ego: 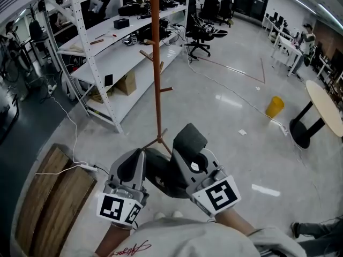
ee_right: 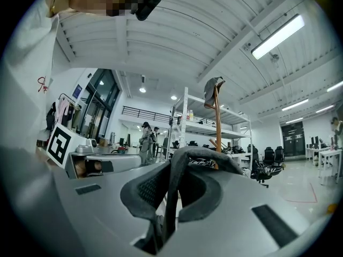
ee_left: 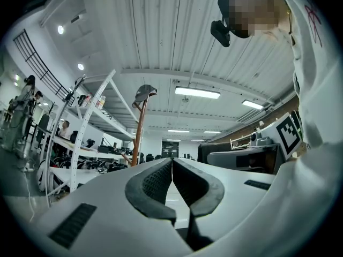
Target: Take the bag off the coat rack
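**Bag off the rack, hanging from R gripper**

R hand-held gripper is clamped on a dark strap. The strap runs up between the pads and loops over the far jaw, so the weight sits on the pinch and can't slide off. In the head view the black bag hangs low betw. the two grippers, close to the person's body and clear of the coat rack; no peg touches it. Task looks about done.

L hand-held gripper has its pads pressed together w/ nothing betw. them. It sits just beside the bag, prob. to steady it; can't tell if it touches.

A grey cap sits on top of the rack pole. White shelving stands behind the rack.
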`<action>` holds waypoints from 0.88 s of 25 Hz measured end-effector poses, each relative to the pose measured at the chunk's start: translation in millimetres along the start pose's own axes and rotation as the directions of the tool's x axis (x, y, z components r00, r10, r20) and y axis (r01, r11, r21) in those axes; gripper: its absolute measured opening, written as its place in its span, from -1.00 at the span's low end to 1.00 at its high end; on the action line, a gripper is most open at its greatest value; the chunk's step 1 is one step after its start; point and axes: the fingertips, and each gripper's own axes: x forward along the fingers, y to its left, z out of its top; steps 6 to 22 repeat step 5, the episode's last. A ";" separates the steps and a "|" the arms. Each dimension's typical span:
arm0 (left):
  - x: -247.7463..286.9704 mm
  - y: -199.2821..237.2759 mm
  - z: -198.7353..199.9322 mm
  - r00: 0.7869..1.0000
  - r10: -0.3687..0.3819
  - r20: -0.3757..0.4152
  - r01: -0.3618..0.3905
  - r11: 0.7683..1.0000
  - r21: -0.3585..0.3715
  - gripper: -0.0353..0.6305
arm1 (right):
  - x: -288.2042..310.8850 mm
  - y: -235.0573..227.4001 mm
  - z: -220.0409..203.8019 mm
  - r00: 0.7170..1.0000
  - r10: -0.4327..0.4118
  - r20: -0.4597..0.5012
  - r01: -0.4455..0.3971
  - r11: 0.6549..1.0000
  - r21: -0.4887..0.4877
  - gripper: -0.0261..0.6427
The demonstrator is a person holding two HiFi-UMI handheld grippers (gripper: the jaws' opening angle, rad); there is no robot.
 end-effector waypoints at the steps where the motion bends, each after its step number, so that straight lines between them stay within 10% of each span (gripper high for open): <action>1: -0.2 0.0 -0.1 1.000 0.000 0.000 0.000 1.000 0.000 -0.84 | 0.0 -0.3 -0.3 1.000 -0.001 -0.001 0.001 1.000 0.002 -0.81; 22: -0.9 -0.5 -0.8 1.000 0.000 -0.002 0.000 1.000 -0.001 -0.84 | -0.2 -0.8 -1.5 1.000 -0.001 -0.008 0.001 1.000 0.001 -0.81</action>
